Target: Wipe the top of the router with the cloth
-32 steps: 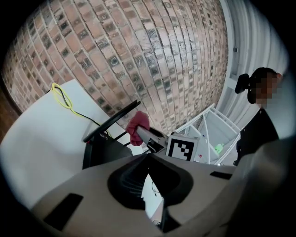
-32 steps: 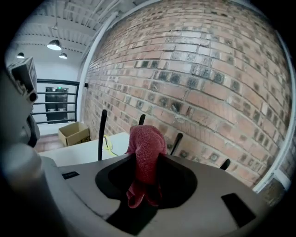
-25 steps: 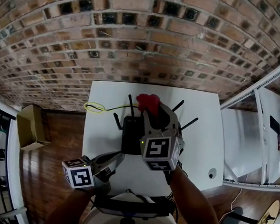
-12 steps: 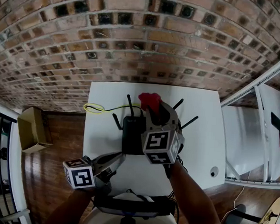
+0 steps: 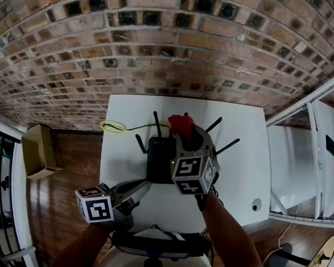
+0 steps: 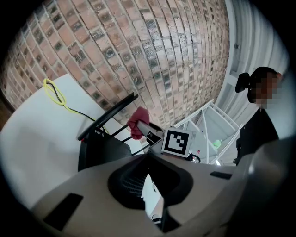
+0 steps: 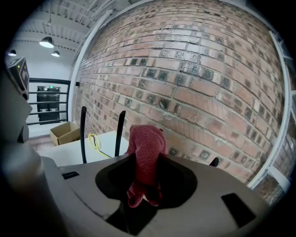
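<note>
Left gripper [image 5: 142,186]: jaws together, empty, low at the table's [image 5: 238,169] near edge. Right gripper [image 5: 182,134]: clamped on red cloth [image 5: 181,123], over the router's [image 5: 158,158] far end. Step looks like the approach; wiping not yet begun. Next: press cloth onto top, sweep across.

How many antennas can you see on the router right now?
4 in the head view: two left of the router, back antenna and side antenna; two right, back and side. The right gripper and cloth may hide more.
</note>
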{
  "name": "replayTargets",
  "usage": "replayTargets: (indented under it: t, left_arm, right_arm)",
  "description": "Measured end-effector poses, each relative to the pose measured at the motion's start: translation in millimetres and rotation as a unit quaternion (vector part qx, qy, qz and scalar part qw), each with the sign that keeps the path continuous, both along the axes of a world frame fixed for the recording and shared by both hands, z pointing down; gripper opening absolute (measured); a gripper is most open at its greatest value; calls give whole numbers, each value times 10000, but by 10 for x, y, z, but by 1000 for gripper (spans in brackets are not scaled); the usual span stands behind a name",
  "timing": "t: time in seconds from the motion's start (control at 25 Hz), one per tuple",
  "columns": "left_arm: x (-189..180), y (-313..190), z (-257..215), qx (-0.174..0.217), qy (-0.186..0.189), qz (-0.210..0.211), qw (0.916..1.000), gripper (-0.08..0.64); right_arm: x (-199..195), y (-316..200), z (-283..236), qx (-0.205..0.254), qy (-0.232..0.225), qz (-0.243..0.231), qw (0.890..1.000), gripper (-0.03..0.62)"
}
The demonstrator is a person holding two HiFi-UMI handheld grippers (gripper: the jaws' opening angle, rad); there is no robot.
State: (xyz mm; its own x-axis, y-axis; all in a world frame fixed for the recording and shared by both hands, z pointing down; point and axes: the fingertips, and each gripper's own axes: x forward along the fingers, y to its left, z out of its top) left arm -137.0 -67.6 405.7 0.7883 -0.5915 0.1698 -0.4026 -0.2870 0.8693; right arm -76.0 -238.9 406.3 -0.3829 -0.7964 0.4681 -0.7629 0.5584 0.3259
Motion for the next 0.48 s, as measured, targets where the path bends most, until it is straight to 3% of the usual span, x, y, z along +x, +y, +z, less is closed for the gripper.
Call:
replayTargets:
  t: [0.48]
  left_arm:
    - [-25, -21, 78, -64, -41, -77, 9999, 28]
  right_arm:
    - [50, 0, 315, -327, 127, 5, 9994, 153]
